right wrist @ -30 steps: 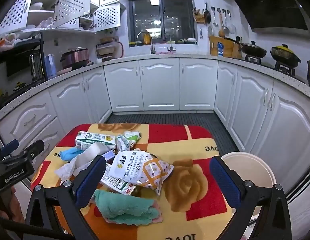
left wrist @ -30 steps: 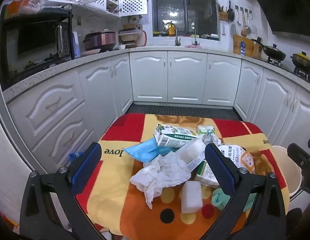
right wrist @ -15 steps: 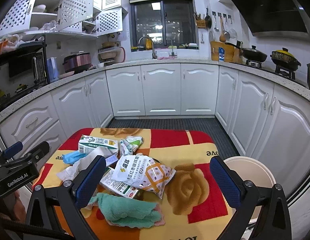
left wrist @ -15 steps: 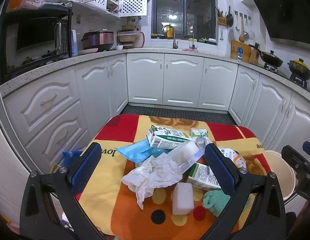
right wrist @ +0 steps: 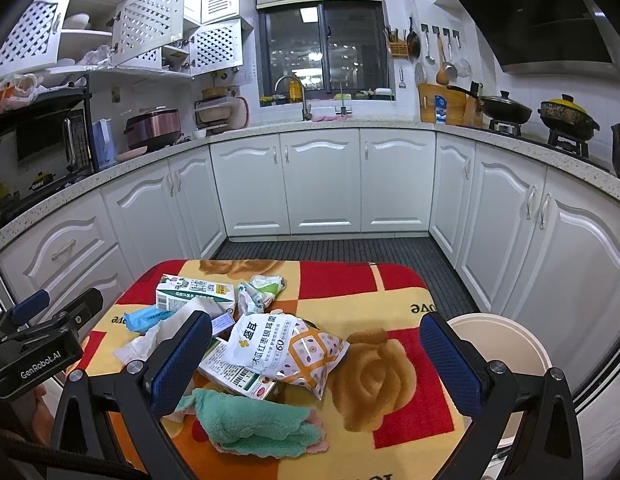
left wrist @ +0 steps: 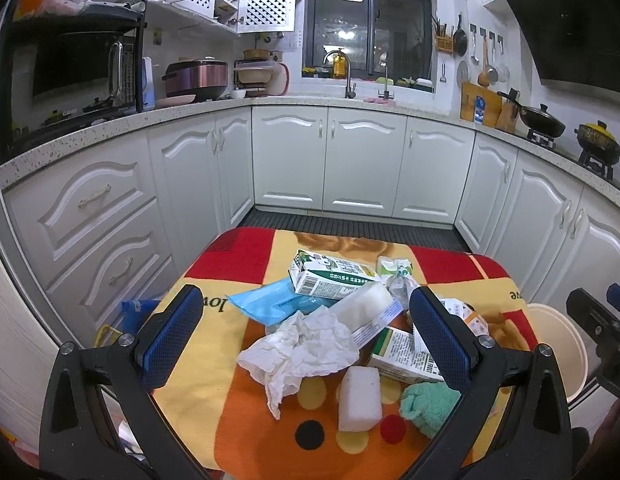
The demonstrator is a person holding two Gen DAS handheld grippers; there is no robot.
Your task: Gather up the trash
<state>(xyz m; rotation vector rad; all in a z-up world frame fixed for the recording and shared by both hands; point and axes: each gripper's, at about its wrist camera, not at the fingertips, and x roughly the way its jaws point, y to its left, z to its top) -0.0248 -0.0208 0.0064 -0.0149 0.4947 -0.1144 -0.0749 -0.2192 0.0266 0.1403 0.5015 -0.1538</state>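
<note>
**A:** Where did the trash lie from each tool?

**B:** It was heaped on the small table with the red, yellow and orange patterned cloth (left wrist: 237, 256). The crumpled white paper tissue (left wrist: 299, 350) sat straight ahead of the left gripper (left wrist: 303, 336), low between its blue-padded fingers. That gripper was spread wide and held nothing. The right gripper (right wrist: 316, 358) was equally wide and empty, with the glossy white snack bag printed with orange patterns (right wrist: 285, 350) dead ahead of it.

**A:** And the bin?

**B:** The round cream plastic bucket (right wrist: 506, 344) stood on the floor just beside the table's right edge. I judged the right hand the nearer one to it.

**A:** Long axes?

**B:** The green-and-white milk carton (left wrist: 330, 276) lay on its side, running roughly left to right at the far end of the heap. The white foam block (left wrist: 360, 398) pointed away from the left camera, so closing across its narrow width looked easiest.

**A:** Anything hard to make out?

**B:** A second white-and-green printed box (right wrist: 237, 374) was half buried under the snack bag. The folded green terry cloth (right wrist: 253, 422) overlapped its near edge; whether that cloth was trash, I couldn't say. The bucket's inside was hidden from both views, and the left finger of the right gripper covered part of the heap.
</note>
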